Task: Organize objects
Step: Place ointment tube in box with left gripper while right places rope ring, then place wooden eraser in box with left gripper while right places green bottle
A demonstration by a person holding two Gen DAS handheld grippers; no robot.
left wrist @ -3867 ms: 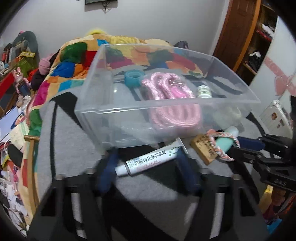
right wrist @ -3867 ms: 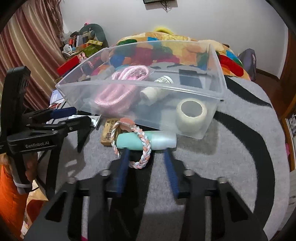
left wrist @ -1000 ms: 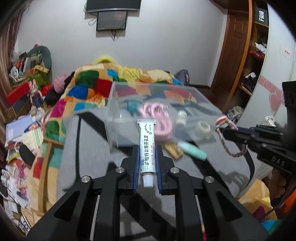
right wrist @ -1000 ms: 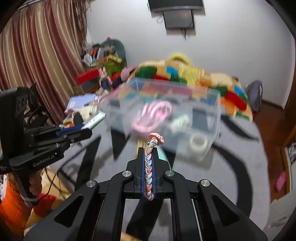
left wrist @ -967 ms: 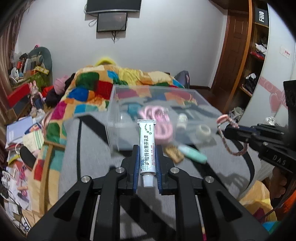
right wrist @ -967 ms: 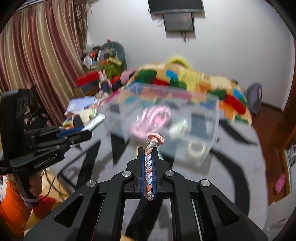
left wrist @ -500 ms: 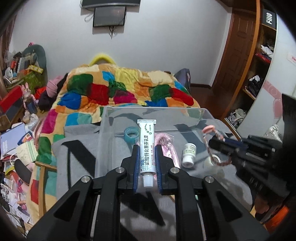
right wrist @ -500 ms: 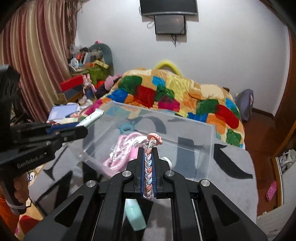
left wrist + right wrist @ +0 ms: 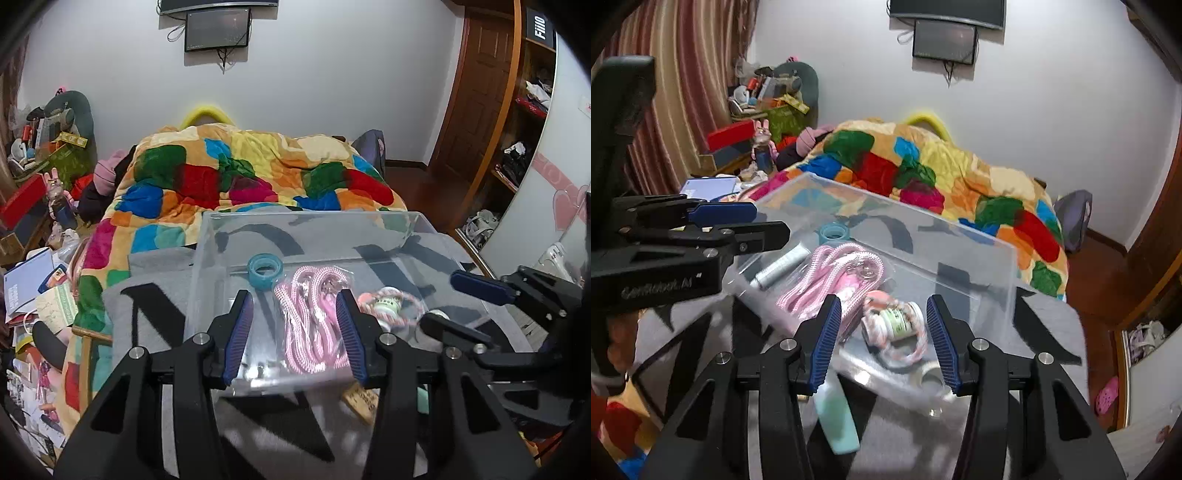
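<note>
Both tongs hang spread apart with nothing between their blue pads: the left tongs (image 9: 293, 330) and the right tongs (image 9: 882, 336) each look down over the clear plastic bin (image 9: 424, 225), which sits on a grey cloth with black markings (image 9: 155, 299) at the foot of the bed with its patchwork quilt (image 9: 236, 177). Inside the bin lies a coil of pink rope (image 9: 314, 325), the biggest thing in it. Left of the rope rests a white tube of ointment (image 9: 781, 266), lying flat on the bin floor. Right of the rope, a braided pink-and-white bracelet (image 9: 905, 347) is draped around a small white bottle with a green label (image 9: 899, 323). A teal tape ring (image 9: 265, 268) sits toward the far wall of the bin. Outside, just beside the near wall, lie a mint-green tube (image 9: 836, 421) and a small wooden tag (image 9: 360, 400).
</note>
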